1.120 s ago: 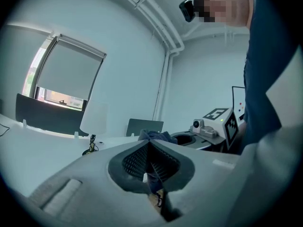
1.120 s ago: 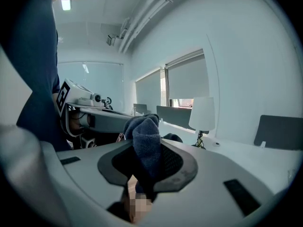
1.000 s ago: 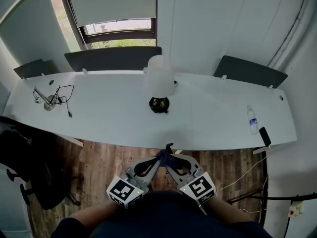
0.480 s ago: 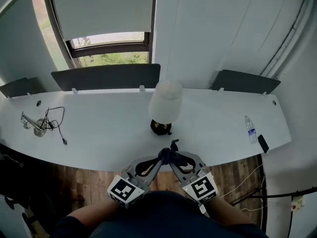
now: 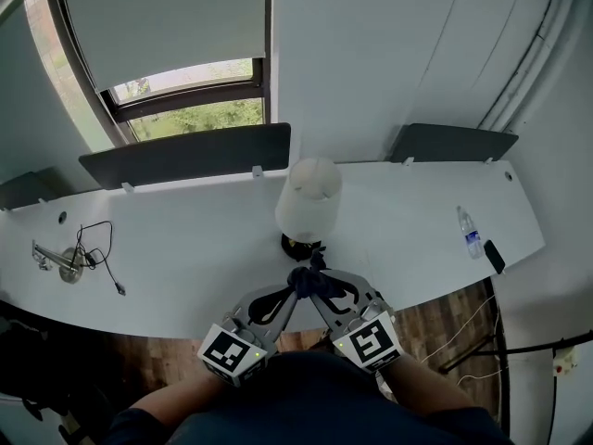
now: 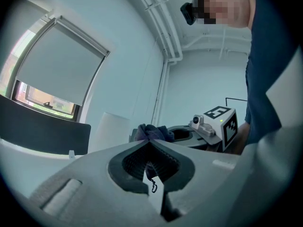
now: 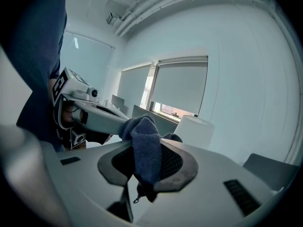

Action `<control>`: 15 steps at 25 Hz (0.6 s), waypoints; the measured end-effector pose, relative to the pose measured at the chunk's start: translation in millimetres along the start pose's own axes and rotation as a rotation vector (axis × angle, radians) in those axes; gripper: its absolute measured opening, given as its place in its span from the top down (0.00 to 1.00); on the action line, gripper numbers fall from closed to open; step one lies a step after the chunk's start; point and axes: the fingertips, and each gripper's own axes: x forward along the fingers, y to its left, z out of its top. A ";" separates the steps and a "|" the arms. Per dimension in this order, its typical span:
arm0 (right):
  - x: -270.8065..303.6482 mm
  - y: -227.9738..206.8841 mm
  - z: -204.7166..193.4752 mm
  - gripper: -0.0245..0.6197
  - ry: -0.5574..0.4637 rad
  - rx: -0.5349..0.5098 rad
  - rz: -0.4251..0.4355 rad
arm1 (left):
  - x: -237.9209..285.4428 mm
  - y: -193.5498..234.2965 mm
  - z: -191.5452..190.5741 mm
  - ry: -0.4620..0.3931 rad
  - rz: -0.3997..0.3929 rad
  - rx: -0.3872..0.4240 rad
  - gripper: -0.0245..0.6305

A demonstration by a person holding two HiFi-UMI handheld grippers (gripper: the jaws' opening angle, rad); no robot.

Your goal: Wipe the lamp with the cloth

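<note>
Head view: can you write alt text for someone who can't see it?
Seen from above, two hand-held grippers meet, the left claw and the right claw both pinching one dark blue cloth, in front of a white lamp on a long white table.

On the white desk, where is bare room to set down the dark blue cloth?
Two wide bare stretches of the long white desk: one between the black cable and the white-shaded lamp, another between the lamp and the clear plastic bottle. Crowded: the left end by the cable, the right end by the bottle and black phone.
</note>
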 end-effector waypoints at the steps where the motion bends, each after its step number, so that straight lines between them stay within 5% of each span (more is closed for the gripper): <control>1: 2.4 -4.1 2.2 0.80 -0.005 -0.011 0.003 | 1.8 2.9 2.5 -0.004 0.010 0.003 0.95; 15: 38.7 -71.6 43.7 0.80 -0.076 -0.204 -0.033 | 15.6 29.7 0.9 0.015 0.093 0.031 0.95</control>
